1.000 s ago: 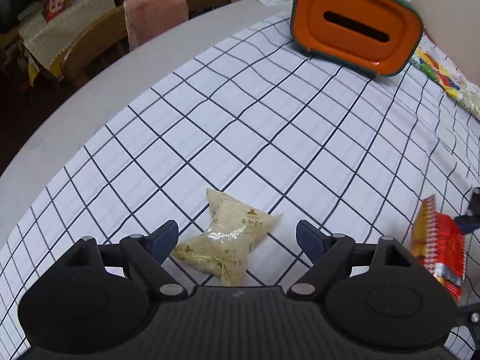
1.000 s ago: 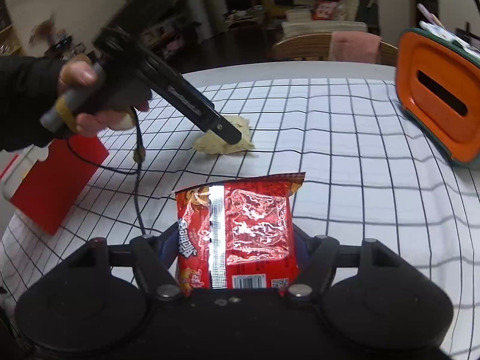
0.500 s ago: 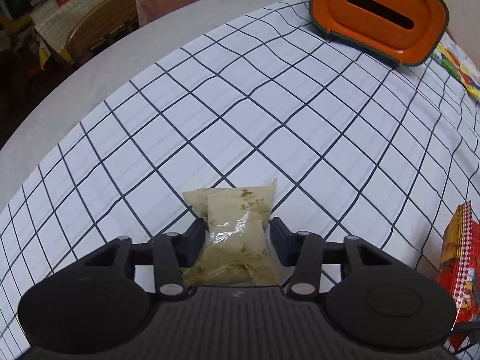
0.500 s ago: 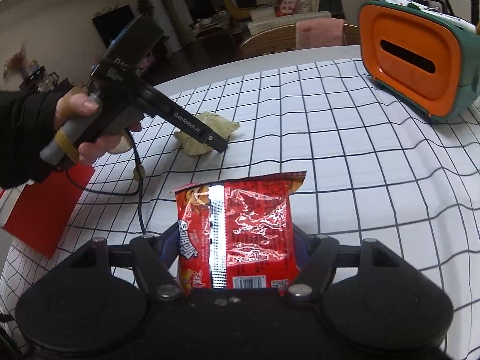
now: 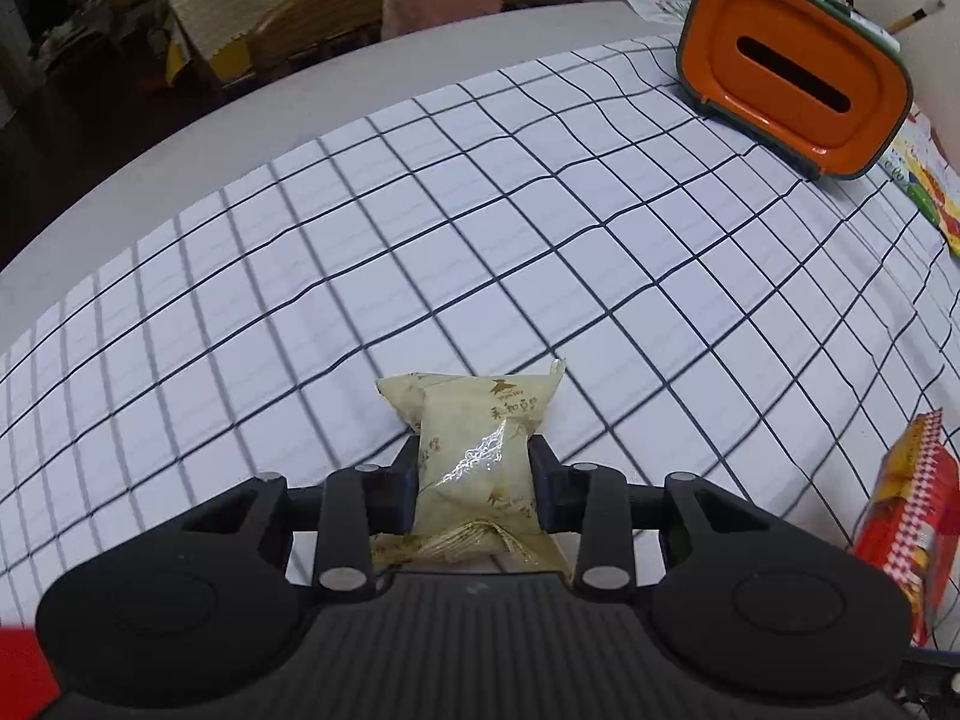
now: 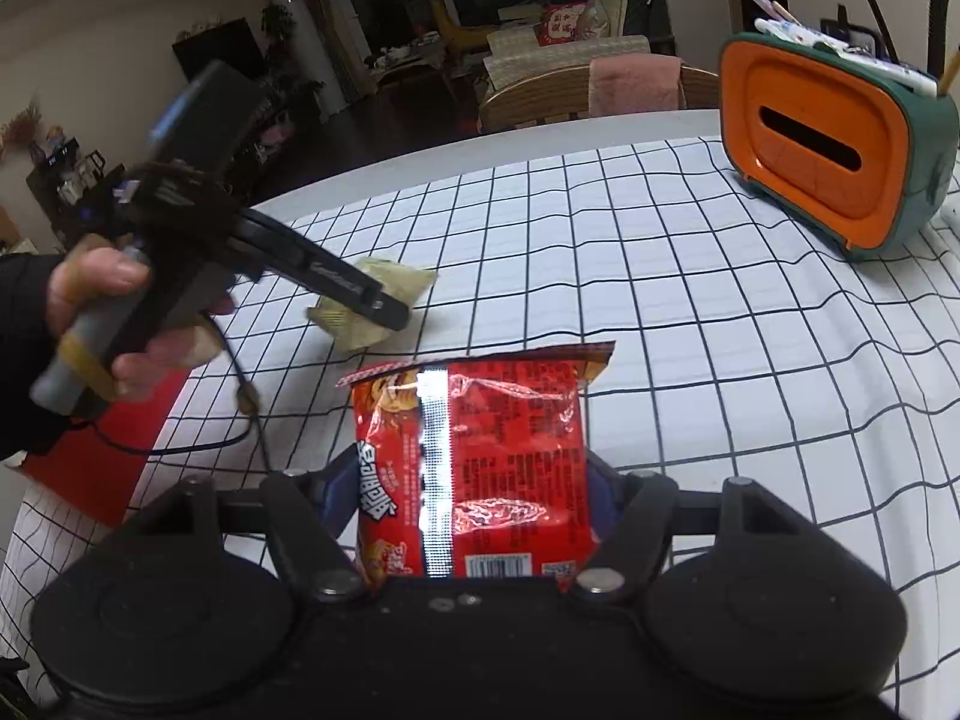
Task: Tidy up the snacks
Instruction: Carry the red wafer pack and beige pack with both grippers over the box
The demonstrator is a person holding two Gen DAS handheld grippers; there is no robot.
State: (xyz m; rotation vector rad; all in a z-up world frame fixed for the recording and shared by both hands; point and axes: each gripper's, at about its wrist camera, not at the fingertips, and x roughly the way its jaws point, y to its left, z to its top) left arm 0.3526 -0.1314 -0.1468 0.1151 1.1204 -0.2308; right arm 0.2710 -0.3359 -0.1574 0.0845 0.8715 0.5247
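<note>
Over the checked cloth (image 5: 480, 228), the left gripper (image 5: 474, 480) tilts down, jaws just closed on the beige packet (image 5: 474, 450), while the right gripper (image 6: 468, 516) grips a red packet (image 6: 474, 462)

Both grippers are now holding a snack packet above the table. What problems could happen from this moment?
1. The left gripper has just been closing on the soft beige packet; the pads squeeze its middle, so the contents may be crushed.
2. The right gripper grips the glossy red packet only at its lower part, so it may slip or sag when moved.

Tissue box (image 5: 792, 69) behind snack packet (image 5: 474, 450)
</note>
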